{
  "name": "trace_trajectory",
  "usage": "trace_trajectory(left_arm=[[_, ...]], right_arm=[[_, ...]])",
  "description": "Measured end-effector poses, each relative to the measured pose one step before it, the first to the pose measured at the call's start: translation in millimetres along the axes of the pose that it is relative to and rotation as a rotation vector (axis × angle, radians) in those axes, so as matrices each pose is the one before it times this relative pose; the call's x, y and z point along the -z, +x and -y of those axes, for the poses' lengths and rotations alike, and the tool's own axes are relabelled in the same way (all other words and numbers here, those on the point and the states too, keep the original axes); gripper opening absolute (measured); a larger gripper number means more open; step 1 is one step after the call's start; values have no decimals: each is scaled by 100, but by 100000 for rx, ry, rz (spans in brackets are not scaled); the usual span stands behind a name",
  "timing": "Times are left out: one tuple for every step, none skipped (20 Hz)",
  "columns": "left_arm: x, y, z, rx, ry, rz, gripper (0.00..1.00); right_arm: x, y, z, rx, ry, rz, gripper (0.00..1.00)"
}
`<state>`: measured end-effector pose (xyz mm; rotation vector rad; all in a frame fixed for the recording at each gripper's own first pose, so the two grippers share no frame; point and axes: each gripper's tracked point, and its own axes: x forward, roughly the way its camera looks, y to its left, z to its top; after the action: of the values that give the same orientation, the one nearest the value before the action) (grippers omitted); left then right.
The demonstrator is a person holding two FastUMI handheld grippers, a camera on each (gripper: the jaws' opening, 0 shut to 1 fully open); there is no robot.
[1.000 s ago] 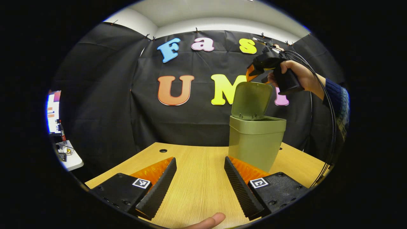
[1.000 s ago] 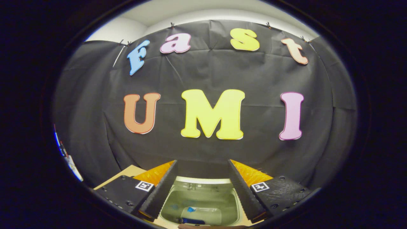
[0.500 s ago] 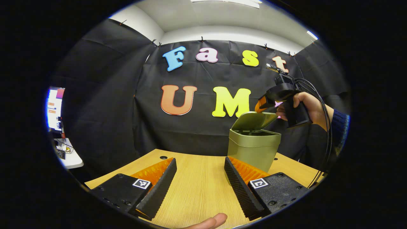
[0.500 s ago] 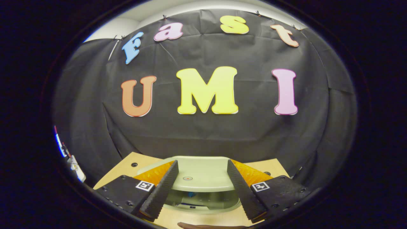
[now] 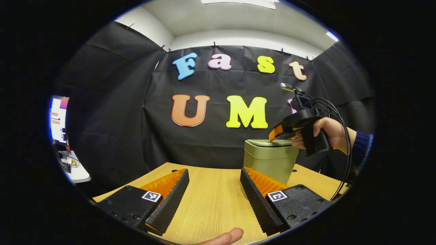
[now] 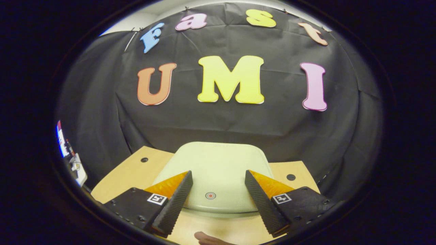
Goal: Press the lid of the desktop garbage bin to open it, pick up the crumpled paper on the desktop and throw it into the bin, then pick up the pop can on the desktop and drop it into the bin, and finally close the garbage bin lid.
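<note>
Right claw [image 6: 216, 192] spread over lid [image 6: 218, 166] | bin [image 5: 270, 163] closed

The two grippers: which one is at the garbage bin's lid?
The right gripper, held by a hand, sits over the closed lid of the bin. The left gripper is open above bare desk.

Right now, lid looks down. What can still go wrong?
The lid lies flat on the bin, but whether it latched can't be told; it may spring back up. The right gripper is open over the lid near its red press mark; a bump there could reopen it.
</note>
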<state>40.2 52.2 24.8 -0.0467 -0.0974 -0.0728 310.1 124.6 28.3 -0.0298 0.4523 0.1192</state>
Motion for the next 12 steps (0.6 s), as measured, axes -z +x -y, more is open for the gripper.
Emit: trace_trajectory(left_arm=[[-39, 14, 198, 371, 513, 161, 97], [44, -35, 141, 349, 390, 36, 97], [73, 32, 187, 395, 121, -68, 97], [136, 152, 107, 230, -59, -391, 97], [282, 155, -75, 96, -195, -726, 97], [304, 118, 151, 243, -375, -923, 97], [211, 42, -51, 175, -568, -878, 97], [123, 87, -99, -129, -381, -546, 97], [34, 148, -250, -449, -85, -328, 97], [71, 84, -40, -468, -196, -256, 97], [89, 68, -64, -281, -251, -413, 97], [142, 59, -112, -318, -208, -421, 97]], right_arm=[[-52, 136, 113, -167, 1008, 1404, 95], [84, -30, 21, -576, 429, -900, 96], [86, 120, -11, -552, 670, -388, 95], [46, -15, -33, -250, 422, -222, 98], [248, -47, -42, 30, -1019, -760, 98], [-128, -13, -18, 224, -761, 461, 96], [144, 41, -8, 439, -329, -535, 98], [130, 25, 95, 325, 884, -158, 97], [147, -115, 68, 345, 1097, -98, 98], [88, -44, -3, 314, 905, 704, 97], [-22, 45, -125, 275, 191, 1209, 98], [165, 182, -25, 530, -152, 205, 98]])
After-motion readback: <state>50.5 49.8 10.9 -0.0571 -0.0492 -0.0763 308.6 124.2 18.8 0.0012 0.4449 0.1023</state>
